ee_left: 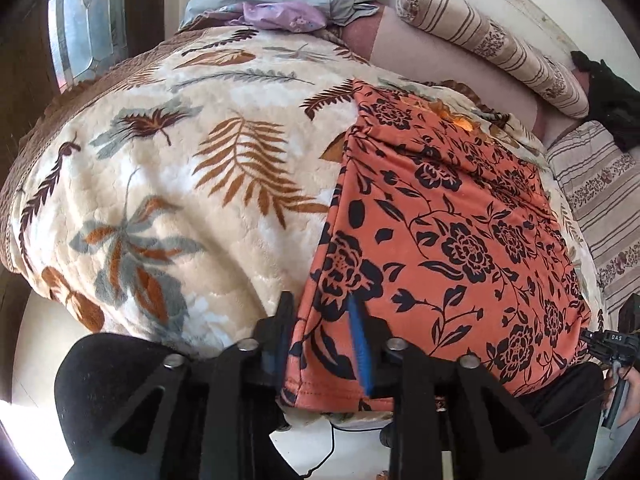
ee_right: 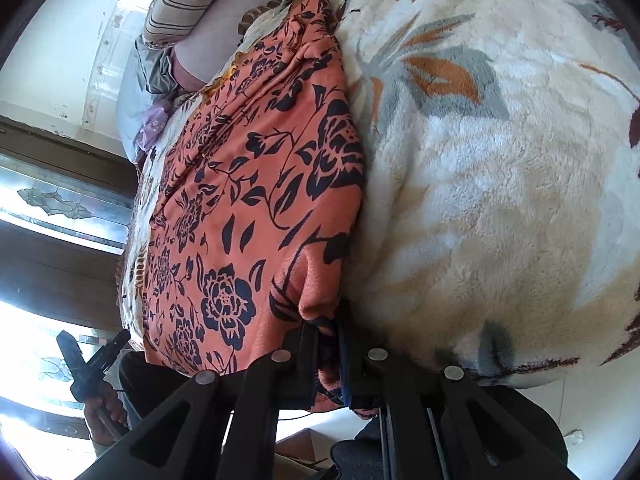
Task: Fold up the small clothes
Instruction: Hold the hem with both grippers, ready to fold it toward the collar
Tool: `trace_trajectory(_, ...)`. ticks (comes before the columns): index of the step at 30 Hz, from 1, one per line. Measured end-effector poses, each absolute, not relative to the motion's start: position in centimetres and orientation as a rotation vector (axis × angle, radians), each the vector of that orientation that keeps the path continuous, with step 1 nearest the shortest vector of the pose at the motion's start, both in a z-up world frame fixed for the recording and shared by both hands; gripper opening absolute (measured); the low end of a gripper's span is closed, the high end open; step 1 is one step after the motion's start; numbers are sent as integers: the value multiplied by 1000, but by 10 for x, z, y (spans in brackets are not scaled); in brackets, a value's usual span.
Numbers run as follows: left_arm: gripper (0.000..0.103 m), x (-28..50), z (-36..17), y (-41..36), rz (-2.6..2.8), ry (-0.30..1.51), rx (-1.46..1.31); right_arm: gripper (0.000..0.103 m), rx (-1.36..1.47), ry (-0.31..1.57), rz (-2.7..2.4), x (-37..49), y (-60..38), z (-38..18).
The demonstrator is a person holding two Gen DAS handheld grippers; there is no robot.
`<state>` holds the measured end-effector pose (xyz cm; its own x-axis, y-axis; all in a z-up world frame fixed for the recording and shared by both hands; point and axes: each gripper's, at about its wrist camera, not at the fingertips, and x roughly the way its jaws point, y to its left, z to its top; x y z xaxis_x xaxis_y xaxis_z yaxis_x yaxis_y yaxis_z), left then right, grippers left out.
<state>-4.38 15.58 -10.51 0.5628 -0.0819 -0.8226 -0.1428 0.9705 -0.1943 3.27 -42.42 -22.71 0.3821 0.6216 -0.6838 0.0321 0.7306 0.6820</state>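
Gripping the near hem corners for a fold

We are clamping the left tool and right tool on the orange floral garment, lying flat on the leaf-print blanket; next we probably carry both corners toward 12 o'clock evenly.

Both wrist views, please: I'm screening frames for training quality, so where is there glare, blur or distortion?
Left wrist view: sharp on the orange floral garment; fisheye bends the leaf-print blanket into a dome; the lower-left corner is blown out. Right wrist view: the window side glares white at lower left; blanket pile nearest the lens looks soft; black vignette rings both.
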Motion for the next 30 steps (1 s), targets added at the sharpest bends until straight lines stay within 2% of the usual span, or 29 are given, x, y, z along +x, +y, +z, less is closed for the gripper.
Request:
trace_trajectory(2, 58, -32, -114, 154, 27, 971, -230, 10, 675, 1131, 413, 32, -424, -226)
trace_trajectory(5, 57, -12, -140, 156, 56, 1043, -207, 10, 676, 1129, 411, 31, -424, -226)
trace_trajectory(8, 37, -16, -143, 155, 36, 1053, -219, 10, 674, 1128, 412, 30, -424, -226)
trace_trajectory(14, 36, -34, -114, 151, -33, 898, -213, 10, 686, 1134, 415, 32, -424, -229)
trace_trajectory(16, 36, -26, -121, 150, -34, 936, -220, 10, 678, 1138, 412, 33, -423, -228)
trace_trajectory(19, 36, -4, -153, 152, -20, 1122, -261, 10, 680, 1136, 411, 33, -424, -228)
trace_trajectory(24, 35, -12, -154, 151, -25, 1149, -269, 10, 687, 1130, 414, 31, -425, -228)
trace_trajectory(25, 34, -17, -155, 150, -30, 1154, -259, 10, 693, 1131, 416, 31, -426, -229)
trace_trajectory(29, 12, -26, -158, 151, -67, 1170, -295, 10, 689, 1136, 418, 33, -425, -229)
trace_trajectory(30, 10, -28, -159, 154, -73, 1169, -323, 10, 687, 1138, 419, 33, -425, -229)
